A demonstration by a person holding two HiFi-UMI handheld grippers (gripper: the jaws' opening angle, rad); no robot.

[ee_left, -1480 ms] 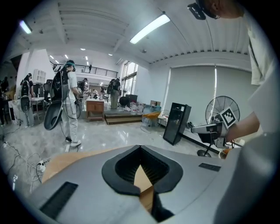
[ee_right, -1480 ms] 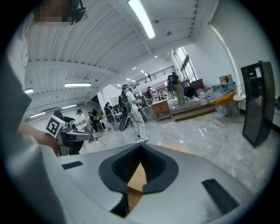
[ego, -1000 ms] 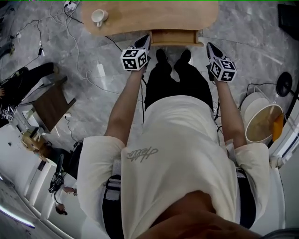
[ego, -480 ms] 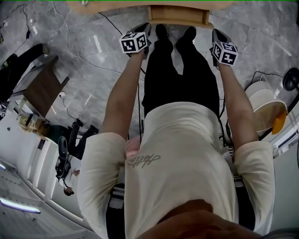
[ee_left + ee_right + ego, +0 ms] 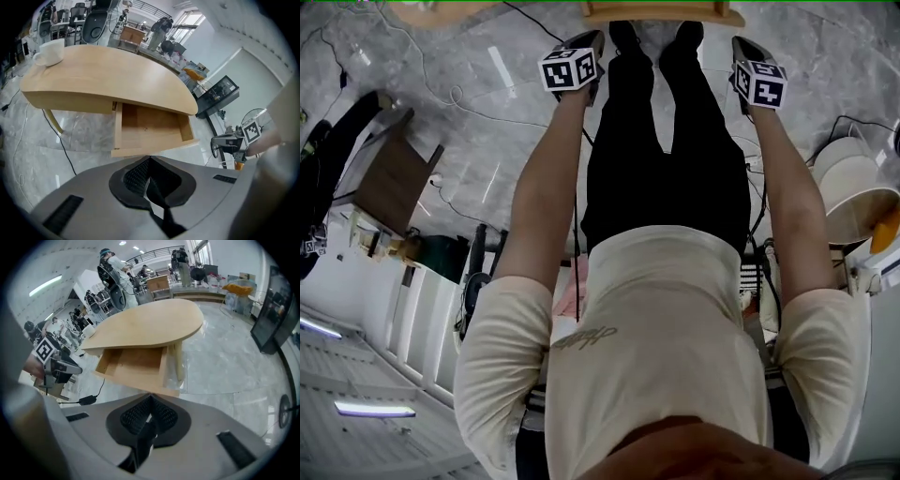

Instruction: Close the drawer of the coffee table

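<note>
Head view looks down; gripper views share the drawer (image 5: 150,129)

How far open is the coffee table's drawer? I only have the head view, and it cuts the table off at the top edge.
Observer: In the left gripper view the drawer stands pulled well out from under the coffee table.
Operator: Are the grippers holding anything?
Observer: No. The left gripper and the right gripper each show their jaws together, with nothing between them.
Operator: Anything inside the drawer that could jam it?
Observer: The right gripper view looks into it and shows only bare wood, with no loose item.
</note>
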